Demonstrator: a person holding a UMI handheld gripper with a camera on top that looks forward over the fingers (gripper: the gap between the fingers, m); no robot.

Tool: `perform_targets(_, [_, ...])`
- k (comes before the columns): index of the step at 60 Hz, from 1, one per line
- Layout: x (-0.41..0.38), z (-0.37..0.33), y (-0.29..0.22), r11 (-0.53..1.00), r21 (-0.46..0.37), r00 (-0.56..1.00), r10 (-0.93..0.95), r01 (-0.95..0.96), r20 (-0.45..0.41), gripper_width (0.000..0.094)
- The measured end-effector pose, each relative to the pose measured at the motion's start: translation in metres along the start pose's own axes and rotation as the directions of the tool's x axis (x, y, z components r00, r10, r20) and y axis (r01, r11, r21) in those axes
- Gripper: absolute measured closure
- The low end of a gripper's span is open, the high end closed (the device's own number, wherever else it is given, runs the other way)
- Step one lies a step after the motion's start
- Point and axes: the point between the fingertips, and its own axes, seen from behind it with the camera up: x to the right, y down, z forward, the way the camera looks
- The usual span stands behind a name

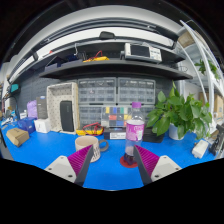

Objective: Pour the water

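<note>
- Fingers are nearest to you: the two of your gripper stand apart, each with a magenta pad on the inner face, and nothing is held between them. The gripper is open.
- Between the fingers you see only the bare blue table.
- Just ahead of the left finger a tan mug stands upright on the table, its handle turned to the right. It does not touch the finger.
- Just ahead of the right finger there is a small dark red object; you cannot tell what it is.
- Beyond that object a clear bottle stands upright, with a pink label and a pink cap. It is to the right of the mug and apart from it.
- To the right of the bottle a green plant stands in a white pot.
- Far to the left on the table you have a brown object lying, and behind it a light wooden box with a dark opening.
- Behind all this a wall of small drawers stands, and above it a dark shelf carries a white device.
</note>
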Motion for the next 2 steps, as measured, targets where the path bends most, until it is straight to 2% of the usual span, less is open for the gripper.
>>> perform_targets(2, [-0.0001, 0.0, -0.0008, 1.0, 0.001, 1.0, 0.0, 0.0, -0.001, 0.0118])
